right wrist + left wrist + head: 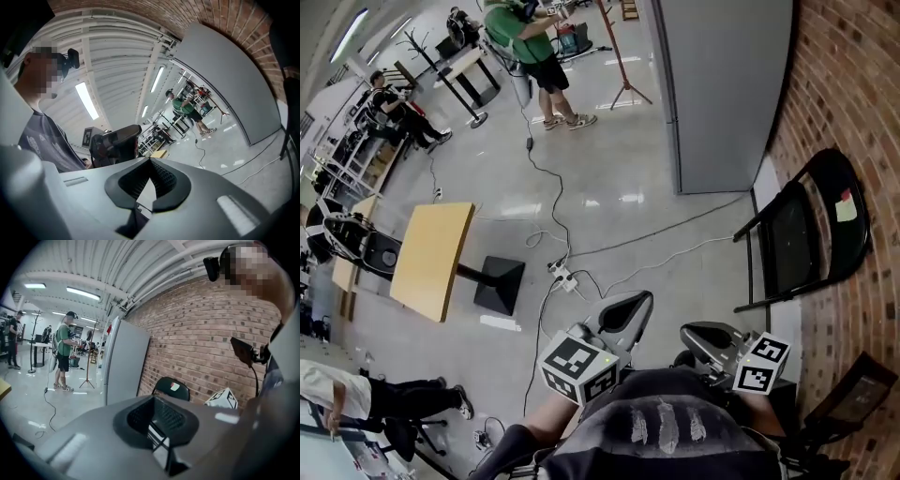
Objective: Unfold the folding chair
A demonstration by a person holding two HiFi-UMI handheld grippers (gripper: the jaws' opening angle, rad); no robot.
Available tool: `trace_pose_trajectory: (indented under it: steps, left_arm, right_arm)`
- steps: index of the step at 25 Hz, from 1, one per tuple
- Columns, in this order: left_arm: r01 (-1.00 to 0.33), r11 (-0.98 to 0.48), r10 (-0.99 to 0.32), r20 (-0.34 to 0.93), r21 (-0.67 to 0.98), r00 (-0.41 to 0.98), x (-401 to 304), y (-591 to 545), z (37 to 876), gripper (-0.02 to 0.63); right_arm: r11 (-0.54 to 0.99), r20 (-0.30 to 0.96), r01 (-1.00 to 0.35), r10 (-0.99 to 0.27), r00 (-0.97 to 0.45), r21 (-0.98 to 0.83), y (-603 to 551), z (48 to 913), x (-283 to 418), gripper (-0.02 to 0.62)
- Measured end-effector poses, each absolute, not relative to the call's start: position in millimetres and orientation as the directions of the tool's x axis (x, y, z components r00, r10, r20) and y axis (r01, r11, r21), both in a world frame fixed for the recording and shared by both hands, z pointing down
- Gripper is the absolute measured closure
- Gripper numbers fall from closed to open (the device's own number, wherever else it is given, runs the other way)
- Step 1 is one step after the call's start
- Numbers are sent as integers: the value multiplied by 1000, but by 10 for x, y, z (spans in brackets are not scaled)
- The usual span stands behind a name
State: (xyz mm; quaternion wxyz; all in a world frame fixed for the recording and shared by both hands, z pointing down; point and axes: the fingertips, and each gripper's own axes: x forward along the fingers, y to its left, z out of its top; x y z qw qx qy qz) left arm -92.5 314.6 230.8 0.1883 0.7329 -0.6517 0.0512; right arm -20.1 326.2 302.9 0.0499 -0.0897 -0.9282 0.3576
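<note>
Workshop hall, glossy grey floor (600, 178); brick wall (844, 103) runs down the 3 o'clock side, a tall grey panel (727, 84) stands at 1 o'clock. Both tools are low in the head view, about 6 o'clock, held close to the wearer's body. Left hand-held gripper (630, 307): jaws pressed together, nothing between them; its marker cube (578, 366) sits just behind. Right hand-held gripper (710, 336): jaws likewise together and empty, second marker cube (761, 364) behind it. The two are near each other but not touching. Folding chair (811, 234), black, is at 3 o'clock against the brick wall, well apart from both tools and touched by neither; the seat looks flipped up close to the frame, and a small pale note (847, 208) is stuck on the backrest. A white power strip (562, 277) with cables (546, 178) lies on the floor near centre. A wooden tabletop (431, 258) on a black pedestal base is at 9 o'clock. A person in a green shirt (525, 37) stands at 12 o'clock; another person (398, 108) sits at 10 o'clock.
</note>
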Motion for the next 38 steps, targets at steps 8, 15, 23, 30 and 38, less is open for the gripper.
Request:
trace_pose_trajectory:
  steps: [8, 15, 23, 30, 38]
  left_arm:
    - [-989, -66, -939, 326, 132, 106, -734, 3069, 2249, 604]
    - [-978, -98, -924, 348, 183, 158, -536, 2995, 2360, 604]
    - [-986, -100, -919, 367, 133, 142, -673, 3016, 2277, 604]
    - [-980, -103, -921, 356, 170, 159, -880, 2977, 2449, 604]
    - [-942, -131, -919, 319, 309, 233, -1280, 2579, 2597, 604]
  right_arm:
    - [759, 71, 177, 282, -957, -627, 3289, 3116, -101, 594]
    - [810, 113, 168, 277, -954, -562, 3381, 3101, 6, 594]
    - [792, 92, 177, 281, -955, -585, 3411, 3100, -181, 594]
    - [807, 156, 151, 287, -945, -571, 3429, 3183, -372, 594]
    - [842, 269, 49, 226, -936, -537, 3060, 3275, -650, 594]
